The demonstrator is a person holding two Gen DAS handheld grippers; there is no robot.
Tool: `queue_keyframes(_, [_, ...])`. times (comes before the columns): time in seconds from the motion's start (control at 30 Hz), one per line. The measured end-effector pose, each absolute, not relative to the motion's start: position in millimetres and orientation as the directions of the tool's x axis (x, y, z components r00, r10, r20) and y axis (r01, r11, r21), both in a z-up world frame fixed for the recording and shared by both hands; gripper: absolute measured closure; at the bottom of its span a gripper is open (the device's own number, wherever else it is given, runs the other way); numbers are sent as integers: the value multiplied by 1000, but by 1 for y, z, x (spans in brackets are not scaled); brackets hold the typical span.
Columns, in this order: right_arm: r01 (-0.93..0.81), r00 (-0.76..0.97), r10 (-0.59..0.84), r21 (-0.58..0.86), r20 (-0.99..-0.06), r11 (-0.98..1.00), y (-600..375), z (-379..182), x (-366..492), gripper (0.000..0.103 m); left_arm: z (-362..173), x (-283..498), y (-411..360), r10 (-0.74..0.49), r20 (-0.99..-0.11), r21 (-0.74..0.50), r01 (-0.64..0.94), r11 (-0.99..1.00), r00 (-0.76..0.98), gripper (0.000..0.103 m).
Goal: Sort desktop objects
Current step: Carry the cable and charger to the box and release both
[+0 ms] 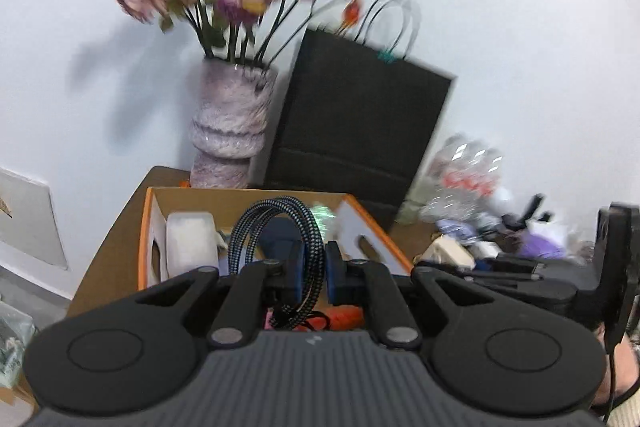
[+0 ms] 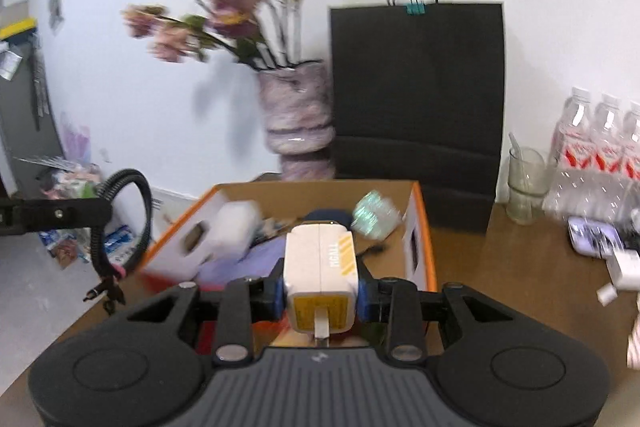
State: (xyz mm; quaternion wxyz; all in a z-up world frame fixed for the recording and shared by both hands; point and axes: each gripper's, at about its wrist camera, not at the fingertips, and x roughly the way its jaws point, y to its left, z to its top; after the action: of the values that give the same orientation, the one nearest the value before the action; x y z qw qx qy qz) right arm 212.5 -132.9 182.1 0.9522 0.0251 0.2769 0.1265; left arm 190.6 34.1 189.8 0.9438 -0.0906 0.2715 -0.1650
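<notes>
While both hands hover over the wooden worktop (image 2: pixel 500 267), the left hand-held gripper (image 1: pixel 311 273) is clenched on a coiled braided cable (image 1: pixel 280 227), and the right hand-held gripper (image 2: pixel 319 293) grips a white charger block (image 2: pixel 319 267) with yellow markings between its blue pads. Just beyond both sits an open orange-edged cardboard box (image 2: pixel 416 227) holding a white roll (image 1: pixel 190 243) and other bits. Behind it stand a vase (image 1: pixel 232 123) of pink flowers and a black paper bag (image 2: pixel 416 87); water bottles (image 2: pixel 600 147) sit at right.

Coiled cable (image 1: pixel 280 247), white charger (image 2: pixel 320 263), both aloft.
</notes>
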Motion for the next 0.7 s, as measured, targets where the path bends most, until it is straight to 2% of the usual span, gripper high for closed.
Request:
queue_keyframes(0.13, [-169, 755, 189, 92, -628, 981, -128, 166, 303, 72, 158, 279, 11, -304, -617, -180, 246, 953, 726, 92])
queue_keyframes(0.23, [-173, 696, 137, 21, -705, 985, -112, 147, 346, 72, 128, 330, -1, -266, -692, -151, 225, 963, 671, 92])
queue_keyframes(0.37, [-171, 630, 54, -71, -775, 983, -95, 117, 378, 72, 109, 363, -13, -259, -726, -112, 263, 958, 636, 91])
queue_keyframes(0.4, [-171, 619, 36, -90, -784, 981, -92, 112, 382, 71, 107, 369, -15, -268, -739, -119, 271, 955, 618, 87])
queue_keyframes(0.43, [-166, 615, 23, -101, -788, 981, -89, 109, 383, 68, 104, 374, -18, -277, -749, -121, 286, 951, 603, 79])
queue_keyframes(0.57, [-143, 627, 44, -60, -778, 988, -91, 111, 381, 60, 99, 375, -24, -242, -775, -78, 292, 953, 584, 72])
queue_keyframes(0.63, [-131, 641, 68, -21, -765, 991, -100, 118, 379, 54, 109, 366, -12, -282, -746, -141, 270, 952, 604, 55])
queue_keyframes(0.7, [-130, 655, 116, 40, -747, 991, -109, 131, 374, 44, 122, 350, 2, -308, -718, -187, 254, 949, 624, 49])
